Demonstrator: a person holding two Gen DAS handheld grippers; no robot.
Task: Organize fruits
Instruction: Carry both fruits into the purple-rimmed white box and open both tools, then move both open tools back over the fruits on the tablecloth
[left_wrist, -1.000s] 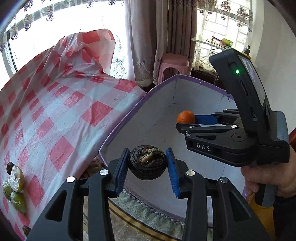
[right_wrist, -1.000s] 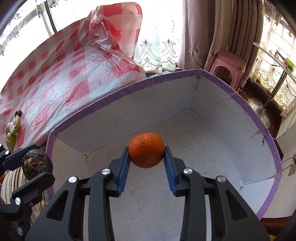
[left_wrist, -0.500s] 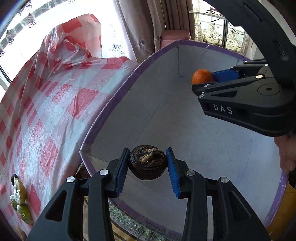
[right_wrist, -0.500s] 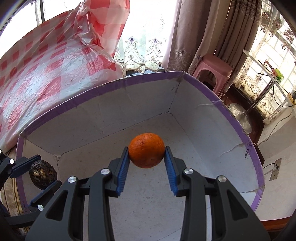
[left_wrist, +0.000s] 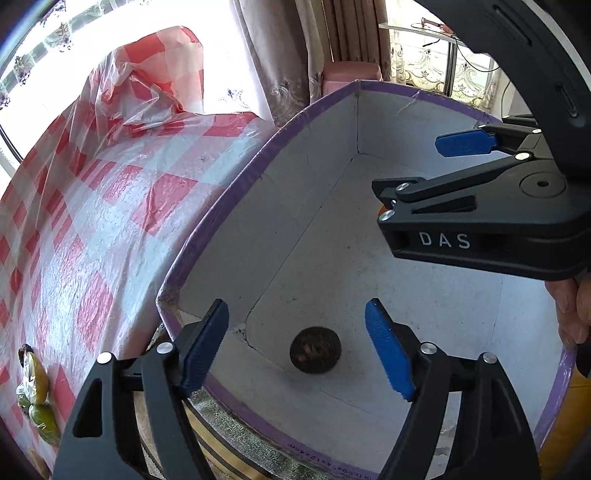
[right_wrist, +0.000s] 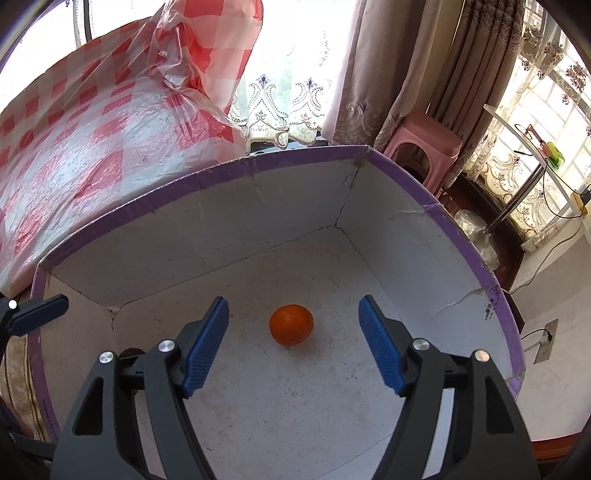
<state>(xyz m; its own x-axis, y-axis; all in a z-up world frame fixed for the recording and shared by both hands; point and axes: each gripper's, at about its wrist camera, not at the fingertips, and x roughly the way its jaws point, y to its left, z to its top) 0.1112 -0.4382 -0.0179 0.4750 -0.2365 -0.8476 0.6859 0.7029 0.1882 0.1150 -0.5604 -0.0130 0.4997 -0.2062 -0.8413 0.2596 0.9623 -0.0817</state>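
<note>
A white cardboard box (left_wrist: 258, 177) with a purple rim fills both views. A dark brown, rough round fruit (left_wrist: 315, 350) lies on its floor near the left corner. My left gripper (left_wrist: 295, 321) hangs above this fruit, its jaws opening, blue pads clear of it. An orange (right_wrist: 291, 325) rests on the box floor (right_wrist: 332, 387) further right. Above the orange my right gripper (right_wrist: 293, 301) is opening too, and nothing touches its pads. Seen from the left wrist, the right gripper (left_wrist: 410, 171) reaches in from the upper right. One left finger (right_wrist: 40, 314) shows at the edge.
A table under a red and white checked plastic cover (left_wrist: 92, 221) stands left of the box, with wrapped green and yellow fruits (left_wrist: 35, 384) at its near edge. A pink stool (right_wrist: 424, 147), curtains and a metal stand (right_wrist: 476, 236) lie beyond. A hand (left_wrist: 569, 310) holds the right gripper.
Both grippers went from shut to open. The dark fruit and the orange left the pads and now lie on the box floor. The left gripper moved down over the box.
</note>
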